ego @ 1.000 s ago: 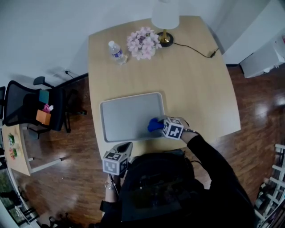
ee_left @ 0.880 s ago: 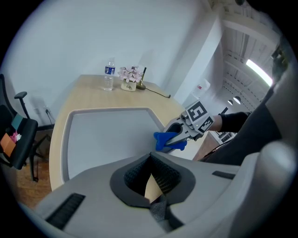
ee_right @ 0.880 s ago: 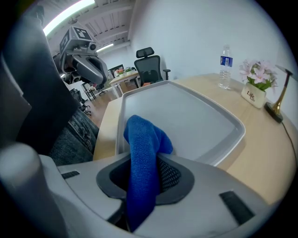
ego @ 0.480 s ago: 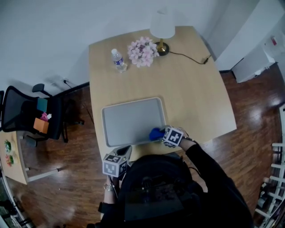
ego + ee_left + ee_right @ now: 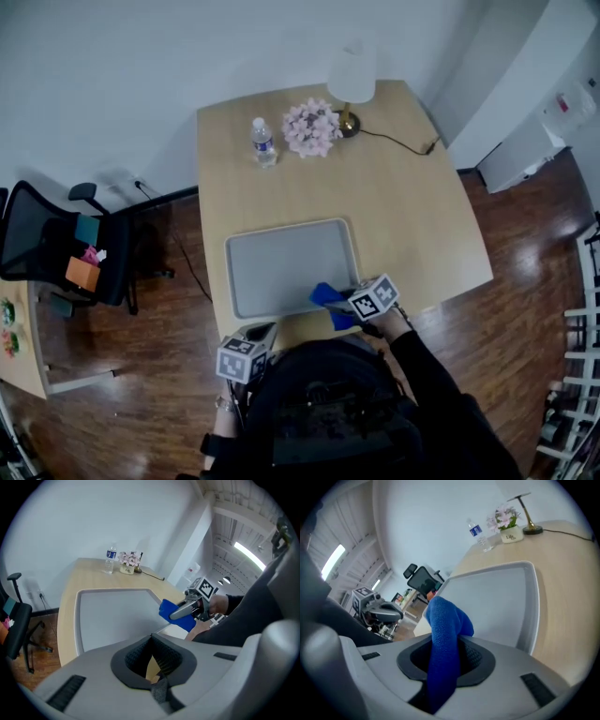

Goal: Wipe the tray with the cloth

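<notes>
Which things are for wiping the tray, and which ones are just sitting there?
For the job: tray, blue cloth, right hand-held gripper holding the cloth.
Just sitting there: water bottle, pink flowers, lamp, chair on the floor.

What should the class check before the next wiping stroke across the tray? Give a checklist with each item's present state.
1. Cloth clamped in right tool: ok.
2. Tray bare of objects: ok.
3. Left tool shut, empty, off the tray: ok.
4. Cloth pressed flat on tray: cannot tell; it hangs by the near right corner.
5. Bottle, flowers, lamp far from tray: ok.
</notes>
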`<move>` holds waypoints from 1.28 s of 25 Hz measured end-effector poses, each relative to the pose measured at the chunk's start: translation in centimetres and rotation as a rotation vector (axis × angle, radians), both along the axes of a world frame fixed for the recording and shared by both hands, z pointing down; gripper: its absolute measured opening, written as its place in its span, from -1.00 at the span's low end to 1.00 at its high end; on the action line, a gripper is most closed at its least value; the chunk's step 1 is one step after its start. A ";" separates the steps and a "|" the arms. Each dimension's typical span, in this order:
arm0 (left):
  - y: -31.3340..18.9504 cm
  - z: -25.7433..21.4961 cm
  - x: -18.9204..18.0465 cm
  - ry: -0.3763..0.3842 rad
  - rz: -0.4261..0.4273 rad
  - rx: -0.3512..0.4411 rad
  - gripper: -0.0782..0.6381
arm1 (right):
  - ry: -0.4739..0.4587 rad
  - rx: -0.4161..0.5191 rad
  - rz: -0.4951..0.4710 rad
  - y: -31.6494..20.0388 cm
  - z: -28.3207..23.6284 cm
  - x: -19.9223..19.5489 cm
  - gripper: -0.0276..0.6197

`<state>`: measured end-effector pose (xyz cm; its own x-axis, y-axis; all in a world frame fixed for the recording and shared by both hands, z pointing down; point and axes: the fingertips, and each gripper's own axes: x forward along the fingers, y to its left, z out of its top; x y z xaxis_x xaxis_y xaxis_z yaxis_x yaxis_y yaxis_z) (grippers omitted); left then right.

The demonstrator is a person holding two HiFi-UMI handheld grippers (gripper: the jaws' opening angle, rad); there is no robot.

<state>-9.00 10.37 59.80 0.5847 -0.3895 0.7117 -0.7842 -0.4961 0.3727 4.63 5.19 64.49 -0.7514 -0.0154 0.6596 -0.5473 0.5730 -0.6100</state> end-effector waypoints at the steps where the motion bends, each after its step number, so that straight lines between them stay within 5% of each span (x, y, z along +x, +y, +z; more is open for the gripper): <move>1: 0.1 0.1 -0.3 0.002 0.014 0.000 -0.79 | -0.023 0.011 0.035 0.3 -0.9 -0.6 -0.60; 8: -0.3 0.4 -0.3 0.019 0.157 -0.011 -0.79 | -0.006 0.064 0.193 3.5 -4.4 -2.6 -0.60; 16: -1.4 0.0 2.5 -0.007 0.284 0.007 -0.79 | 0.012 0.032 0.359 5.8 -4.0 0.0 -0.60; 27: -4.0 -1.8 7.3 -0.057 0.283 0.024 -0.79 | 0.109 0.065 0.573 0.4 -2.8 13.1 -0.60; 32: -4.6 -2.2 7.8 -0.093 0.228 0.011 -0.79 | 0.223 0.075 0.621 -2.4 -0.4 20.4 -0.60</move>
